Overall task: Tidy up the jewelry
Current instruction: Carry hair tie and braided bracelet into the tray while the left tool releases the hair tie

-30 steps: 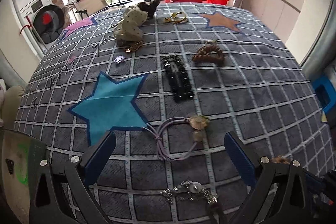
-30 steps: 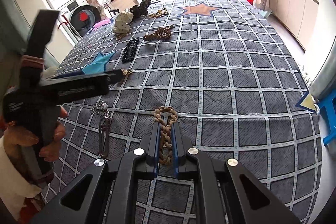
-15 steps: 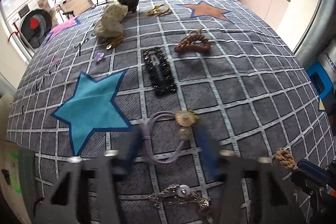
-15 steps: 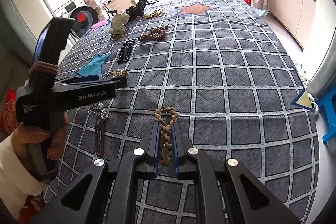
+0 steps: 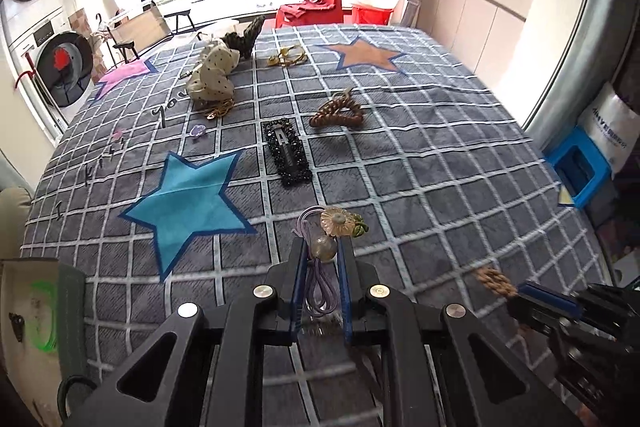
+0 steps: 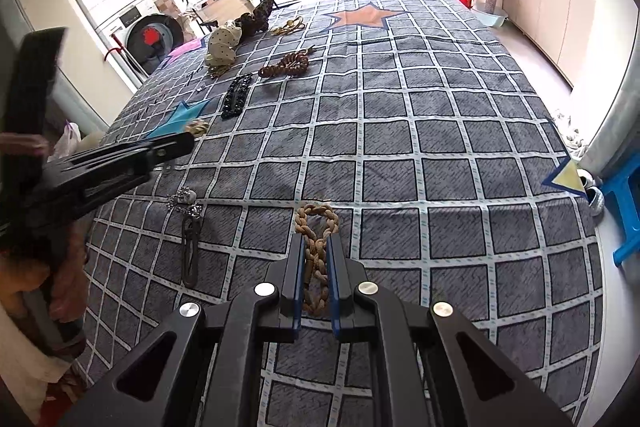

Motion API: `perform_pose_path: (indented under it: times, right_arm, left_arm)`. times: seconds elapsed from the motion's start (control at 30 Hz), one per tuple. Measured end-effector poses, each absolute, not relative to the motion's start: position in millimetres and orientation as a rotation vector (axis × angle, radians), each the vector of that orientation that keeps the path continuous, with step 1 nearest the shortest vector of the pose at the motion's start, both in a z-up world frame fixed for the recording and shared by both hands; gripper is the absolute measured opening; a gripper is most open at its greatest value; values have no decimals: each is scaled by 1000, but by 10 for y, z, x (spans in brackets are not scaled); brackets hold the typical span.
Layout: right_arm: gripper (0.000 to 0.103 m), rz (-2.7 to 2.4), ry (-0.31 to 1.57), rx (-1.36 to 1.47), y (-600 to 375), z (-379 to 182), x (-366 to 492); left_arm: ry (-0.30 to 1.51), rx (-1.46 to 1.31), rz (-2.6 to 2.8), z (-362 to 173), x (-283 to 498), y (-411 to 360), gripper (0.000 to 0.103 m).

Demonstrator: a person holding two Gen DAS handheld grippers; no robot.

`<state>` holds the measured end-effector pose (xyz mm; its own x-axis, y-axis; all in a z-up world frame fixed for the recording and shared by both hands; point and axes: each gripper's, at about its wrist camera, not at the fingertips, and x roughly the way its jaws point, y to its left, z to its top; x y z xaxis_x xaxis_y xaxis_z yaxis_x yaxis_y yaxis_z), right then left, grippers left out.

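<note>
My left gripper (image 5: 323, 247) is shut on a purple hair tie (image 5: 320, 287) with a flower charm (image 5: 338, 221) and a round bead, just above the grey checked cloth (image 5: 420, 167). My right gripper (image 6: 316, 247) is shut on a tan braided rope bracelet (image 6: 317, 227) near the cloth's front; it also shows in the left wrist view (image 5: 532, 293) at lower right. The left gripper shows side-on in the right wrist view (image 6: 188, 141).
On the cloth lie a black beaded hair clip (image 5: 286, 151), a brown braided piece (image 5: 338, 113), a dotted cream scrunchie (image 5: 212, 77), a gold piece (image 5: 286, 58), a silver charm with a dark clip (image 6: 188, 227). A blue stool (image 5: 578, 167) stands off the right edge.
My left gripper went from wide open to shut on the purple hair tie. My right gripper stays shut on the rope bracelet and has barely moved.
</note>
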<state>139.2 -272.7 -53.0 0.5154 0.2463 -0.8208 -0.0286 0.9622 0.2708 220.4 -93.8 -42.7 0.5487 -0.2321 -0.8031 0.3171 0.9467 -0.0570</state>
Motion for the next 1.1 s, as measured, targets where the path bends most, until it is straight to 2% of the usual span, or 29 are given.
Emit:
perform_pose_path:
  times: [0.77, 1.1]
  right_arm:
    - [11, 209, 1021, 199, -2211, -244, 959]
    - [11, 314, 988, 131, -1567, 54, 950]
  left_arm:
    - [908, -8, -283, -97, 1121, -223, 17]
    - [840, -88, -196, 132, 802, 530, 17]
